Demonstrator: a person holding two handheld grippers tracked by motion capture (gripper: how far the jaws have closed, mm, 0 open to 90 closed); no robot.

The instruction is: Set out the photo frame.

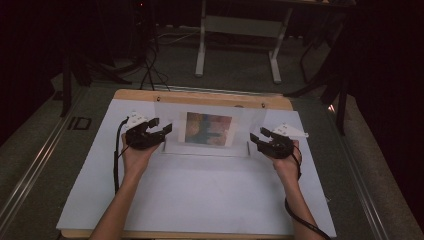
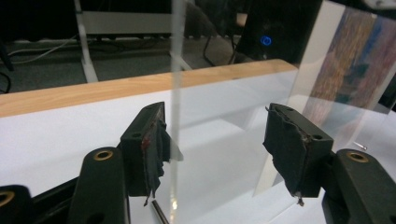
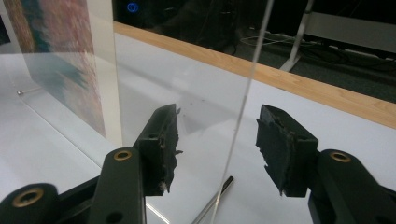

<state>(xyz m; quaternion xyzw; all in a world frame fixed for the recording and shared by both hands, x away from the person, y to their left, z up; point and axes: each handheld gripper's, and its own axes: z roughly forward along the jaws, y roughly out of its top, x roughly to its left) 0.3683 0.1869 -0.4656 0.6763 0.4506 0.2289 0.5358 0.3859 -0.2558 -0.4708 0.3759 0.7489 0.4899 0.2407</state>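
A clear acrylic picture stand [image 1: 170,131] is upright on the white table top [image 1: 200,195], with a colourful print [image 1: 208,128] in its middle. My left gripper [image 1: 162,125] is at the stand's left edge and my right gripper [image 1: 256,135] at its right edge. In the left gripper view the jaws [image 2: 215,140] are open. The clear edge [image 2: 176,70] runs between them close to the left pad [image 2: 154,144], and the print [image 2: 355,60] is off to the right. In the right gripper view the jaws [image 3: 217,137] are open around the other edge [image 3: 254,60], which touches neither pad.
The table's wooden back rim [image 1: 200,97] lies just behind the stand. Past it are white desk legs [image 1: 202,45], floor cables [image 1: 150,70] and dark stands. A thin metal pin [image 3: 219,196] lies at the stand's foot. White surface stretches toward the person.
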